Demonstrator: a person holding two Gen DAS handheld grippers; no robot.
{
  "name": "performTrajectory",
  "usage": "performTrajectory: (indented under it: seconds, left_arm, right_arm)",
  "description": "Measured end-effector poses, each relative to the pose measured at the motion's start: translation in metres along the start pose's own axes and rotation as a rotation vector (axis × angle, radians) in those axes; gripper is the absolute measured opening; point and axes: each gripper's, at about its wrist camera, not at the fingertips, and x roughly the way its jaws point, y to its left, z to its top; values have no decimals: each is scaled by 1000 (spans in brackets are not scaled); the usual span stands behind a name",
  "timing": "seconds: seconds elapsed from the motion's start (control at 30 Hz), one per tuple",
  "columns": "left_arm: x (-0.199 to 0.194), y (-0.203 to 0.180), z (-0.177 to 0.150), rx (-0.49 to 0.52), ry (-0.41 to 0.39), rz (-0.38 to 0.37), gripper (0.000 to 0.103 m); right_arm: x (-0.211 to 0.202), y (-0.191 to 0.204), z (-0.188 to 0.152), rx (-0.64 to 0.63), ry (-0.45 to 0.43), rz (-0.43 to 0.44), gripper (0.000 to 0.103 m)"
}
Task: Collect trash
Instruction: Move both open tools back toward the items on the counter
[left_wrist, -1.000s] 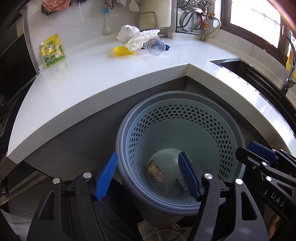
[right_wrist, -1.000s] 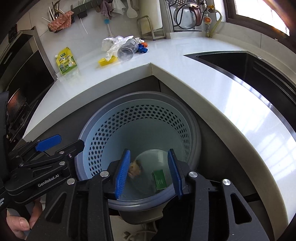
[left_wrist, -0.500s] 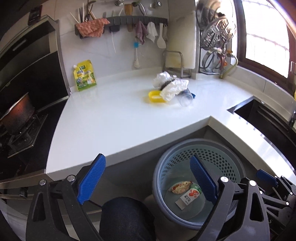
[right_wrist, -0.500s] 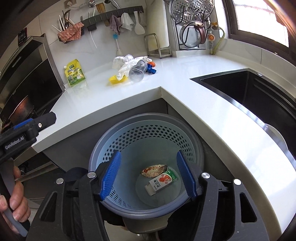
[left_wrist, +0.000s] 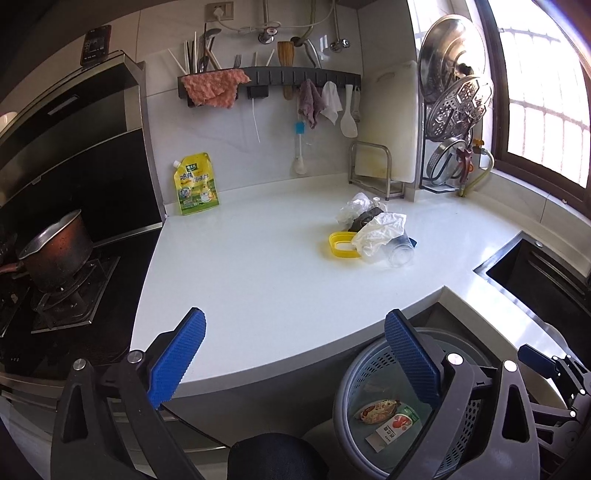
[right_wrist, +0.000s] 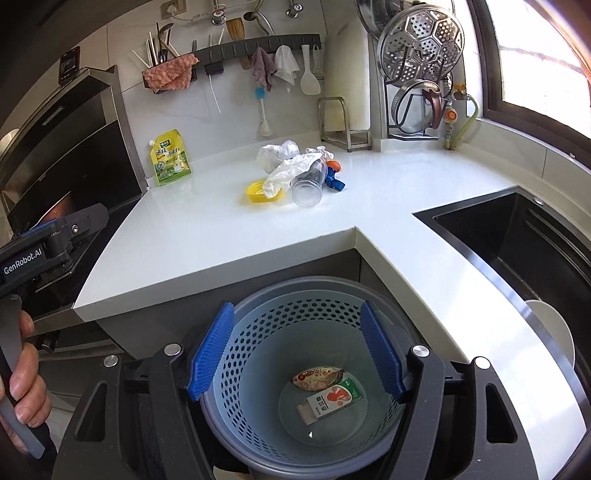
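Note:
A grey perforated trash basket stands on the floor below the counter corner; it also shows in the left wrist view. In it lie a snack wrapper and a small carton. On the white counter lies a trash pile: a yellow lid, a crumpled white plastic bag, a clear plastic cup on its side, the same cup in the right wrist view. My left gripper is open and empty above the counter's front edge. My right gripper is open and empty above the basket.
A yellow-green pouch leans on the back wall. A stove with a pot is at the left. A black sink is at the right. A rack with lids and a cutting board stand at the back.
Both grippers have risen and pulled back from inside the basket. The wrapper and carton now lie on the basket bottom. Both jaws have opened wider.

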Motion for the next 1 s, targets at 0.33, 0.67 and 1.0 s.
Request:
performTrajectory:
  seconds: [0.33, 0.67, 1.0]
  left_arm:
    - [60, -3, 17, -12, 39, -22, 96]
    - [138, -17, 38, -14, 99, -65, 96]
    - [195, -25, 55, -9, 149, -92, 96]
  right_arm:
    - [48, -8, 39, -1, 6, 4, 69]
    - [105, -35, 81, 20, 20, -19, 69]
    - [157, -41, 122, 25, 53, 2, 69]
